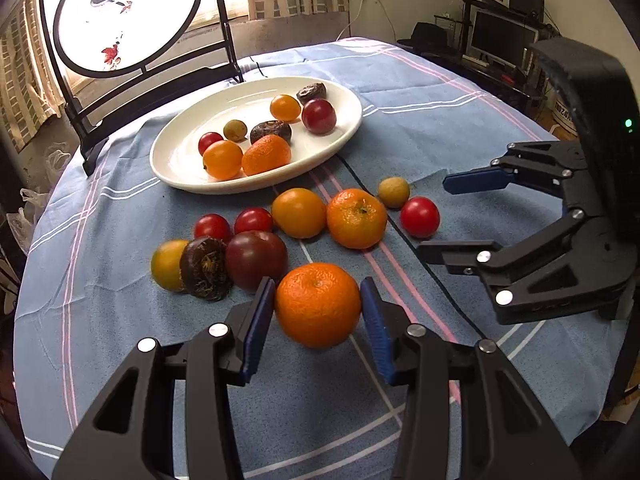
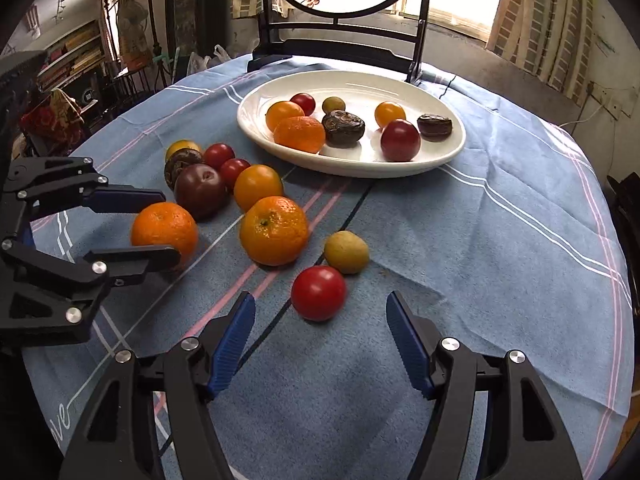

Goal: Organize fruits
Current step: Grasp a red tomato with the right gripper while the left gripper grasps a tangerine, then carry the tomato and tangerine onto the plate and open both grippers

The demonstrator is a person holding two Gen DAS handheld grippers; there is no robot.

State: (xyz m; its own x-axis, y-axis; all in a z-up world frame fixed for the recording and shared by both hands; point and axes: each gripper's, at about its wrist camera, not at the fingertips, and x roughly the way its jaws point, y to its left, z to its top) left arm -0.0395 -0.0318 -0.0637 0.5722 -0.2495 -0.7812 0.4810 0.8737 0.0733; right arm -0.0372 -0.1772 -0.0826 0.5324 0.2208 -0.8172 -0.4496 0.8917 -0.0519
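We get strong daylight from the window (image 1: 240,4) behind; it blows out the round screen (image 1: 124,12) to white. Glare sits on the plate (image 2: 448,156), fruit shadows are soft, and fisheye bending darkens our corners.

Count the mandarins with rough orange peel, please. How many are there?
3. One mandarin sits between the left gripper pads, one lies mid-cloth, one on the white plate. None seems hidden.
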